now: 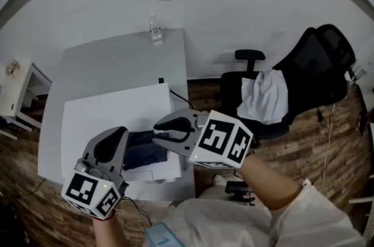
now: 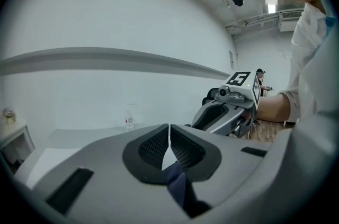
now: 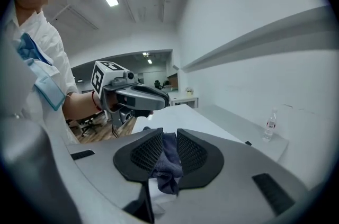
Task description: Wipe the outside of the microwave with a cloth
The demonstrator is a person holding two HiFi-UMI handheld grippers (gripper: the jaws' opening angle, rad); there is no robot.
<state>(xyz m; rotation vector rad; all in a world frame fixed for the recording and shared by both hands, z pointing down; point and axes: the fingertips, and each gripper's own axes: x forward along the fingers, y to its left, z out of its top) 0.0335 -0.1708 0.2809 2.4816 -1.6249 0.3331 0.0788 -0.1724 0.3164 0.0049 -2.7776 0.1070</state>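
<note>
Dark-blue cloth | left gripper clamped on it | right gripper clamped on it | edges hidden under both

1. The microwave fills the near part of the grey table. I see its flat white top bare to the left of and beyond my grippers.
2. Beyond it the tabletop is open up to the wall. Only a water bottle stands there, at the far edge near the right corner.
3. My left gripper and right gripper sit close together, both clamped on the dark cloth, with little gap between them.
4. To the right there is a strip of wood floor, then an office chair.
5. A small white cabinet stands near the table's left edge.
6. A black cable trails off the table's right side.
</note>
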